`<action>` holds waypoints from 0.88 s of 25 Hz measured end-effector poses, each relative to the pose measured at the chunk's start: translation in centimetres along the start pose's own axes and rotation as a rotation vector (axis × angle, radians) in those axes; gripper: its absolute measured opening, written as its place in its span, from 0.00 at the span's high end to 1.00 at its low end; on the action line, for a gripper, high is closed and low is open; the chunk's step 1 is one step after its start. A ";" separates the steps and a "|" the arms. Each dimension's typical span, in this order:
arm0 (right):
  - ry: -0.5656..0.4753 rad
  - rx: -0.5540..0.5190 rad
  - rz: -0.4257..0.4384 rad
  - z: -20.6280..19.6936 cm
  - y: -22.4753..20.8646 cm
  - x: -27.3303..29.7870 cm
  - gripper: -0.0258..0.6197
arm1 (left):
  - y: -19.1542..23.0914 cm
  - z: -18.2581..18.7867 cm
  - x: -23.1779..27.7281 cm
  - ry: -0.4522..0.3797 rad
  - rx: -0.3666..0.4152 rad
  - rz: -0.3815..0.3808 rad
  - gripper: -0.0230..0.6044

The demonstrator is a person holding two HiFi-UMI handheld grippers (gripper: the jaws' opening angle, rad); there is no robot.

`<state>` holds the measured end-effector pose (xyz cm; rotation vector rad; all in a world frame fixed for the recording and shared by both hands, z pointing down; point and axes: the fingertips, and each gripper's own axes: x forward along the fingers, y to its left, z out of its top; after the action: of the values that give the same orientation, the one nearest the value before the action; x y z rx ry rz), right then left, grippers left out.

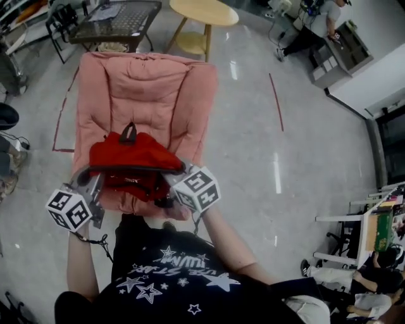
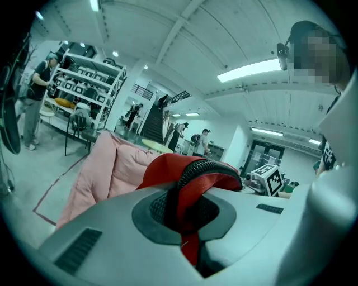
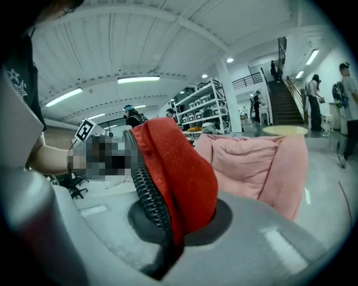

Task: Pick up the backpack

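Observation:
A red backpack (image 1: 134, 161) with a black top handle hangs in the air in front of a pink lounge chair (image 1: 147, 88). My left gripper (image 1: 95, 181) is shut on its left shoulder strap (image 2: 198, 181), red webbing with a black mesh edge pinched between the jaws. My right gripper (image 1: 179, 182) is shut on the right strap (image 3: 170, 173), red mesh with a black ribbed edge. In the head view the bag stretches between the two grippers, just above the chair's seat front.
Behind the chair stand a round wooden side table (image 1: 202, 16) and a dark glass-top table (image 1: 117, 19). Red tape lines (image 1: 276, 101) mark the glossy floor. People sit at desks at the right (image 1: 354, 278). Shelving (image 2: 84, 84) and a staircase (image 3: 288, 103) line the room.

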<state>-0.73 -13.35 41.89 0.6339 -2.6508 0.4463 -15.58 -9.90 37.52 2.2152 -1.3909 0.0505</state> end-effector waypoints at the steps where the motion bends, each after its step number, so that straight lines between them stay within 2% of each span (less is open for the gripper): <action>1: -0.010 -0.019 0.011 0.8 0.5 -1.0 0.95 | -1.0 0.5 -0.8 -0.025 0.002 0.010 0.93; 5: -0.063 -0.066 0.077 3.6 2.6 -4.1 0.95 | -4.3 2.0 -4.1 -0.126 -0.029 0.061 0.93; 7: -0.079 -0.074 0.118 3.8 3.3 -5.4 0.95 | -6.0 1.6 -5.3 -0.145 -0.026 0.090 0.93; 14: -0.056 -0.017 0.169 1.0 4.1 -6.9 0.95 | -9.2 -2.5 -7.3 -0.100 -0.036 0.144 0.93; 22: -0.028 -0.031 0.222 -1.1 7.6 -7.8 0.95 | -11.7 -6.4 -11.6 -0.123 -0.085 0.203 0.93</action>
<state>2.34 -3.65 37.87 0.3396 -2.7610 0.4590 -9.56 6.55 34.88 2.0309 -1.6506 -0.0730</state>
